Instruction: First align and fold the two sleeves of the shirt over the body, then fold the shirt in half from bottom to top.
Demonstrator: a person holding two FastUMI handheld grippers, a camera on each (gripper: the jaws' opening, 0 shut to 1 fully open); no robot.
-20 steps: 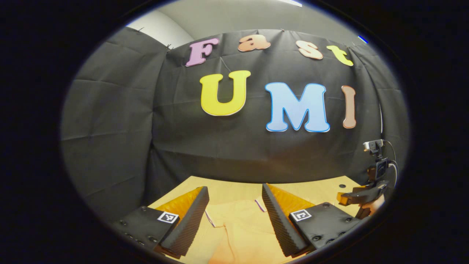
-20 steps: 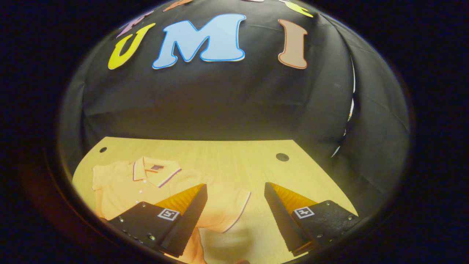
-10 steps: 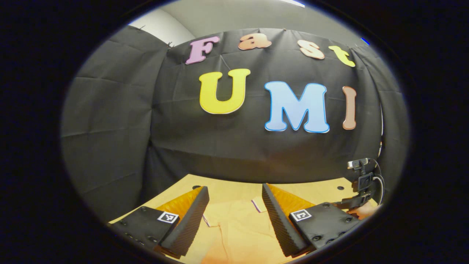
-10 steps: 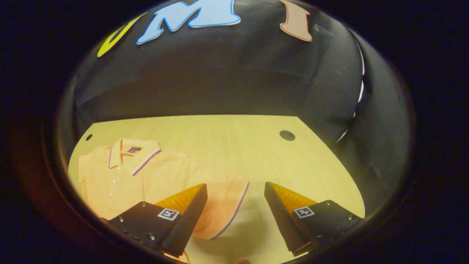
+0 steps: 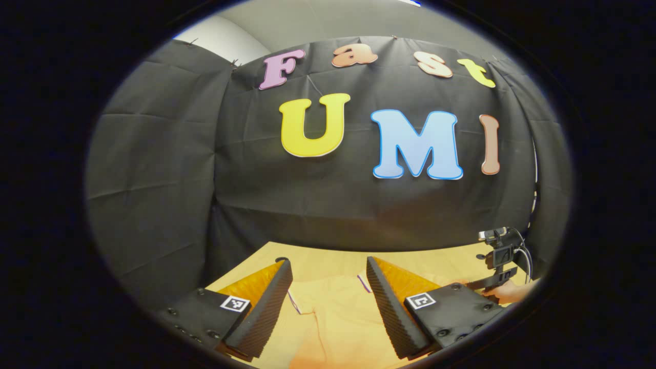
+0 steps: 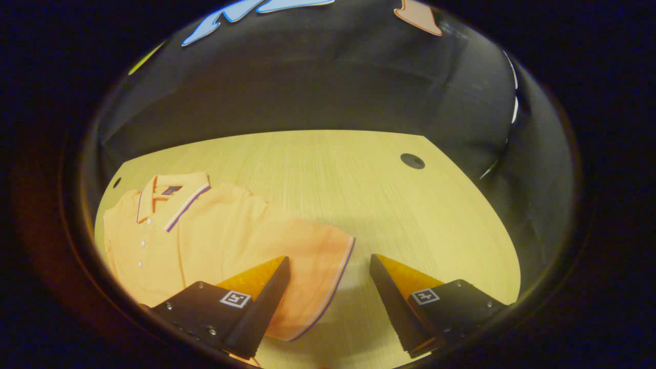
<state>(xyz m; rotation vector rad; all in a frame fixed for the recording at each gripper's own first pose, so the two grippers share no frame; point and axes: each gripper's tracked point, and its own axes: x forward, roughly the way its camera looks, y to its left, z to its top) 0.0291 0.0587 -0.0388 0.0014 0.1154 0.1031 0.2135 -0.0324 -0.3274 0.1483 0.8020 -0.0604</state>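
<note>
An orange polo shirt (image 6: 205, 241) lies flat on the wooden table (image 6: 369, 195), collar toward the far left. Its right sleeve (image 6: 312, 266) spreads outward, with a striped cuff at its end. My right gripper (image 6: 329, 266) is open above that cuff, one finger over the sleeve and the other over bare wood. In the left gripper view, my left gripper (image 5: 329, 271) is open above the shirt (image 5: 333, 312) near the other sleeve's striped cuff (image 5: 293, 302). The right gripper (image 5: 499, 279), held in a hand, shows at the far right of that view.
Black cloth walls close the table's far side and both flanks. A round hole (image 6: 412, 161) sits in the tabletop at the far right, another (image 6: 117, 182) at the far left corner. Bare wood stretches right of the shirt.
The right gripper has tilted down and come closer over the sleeve, so the cuff now lies between its fingers. The left gripper has barely shifted.
</note>
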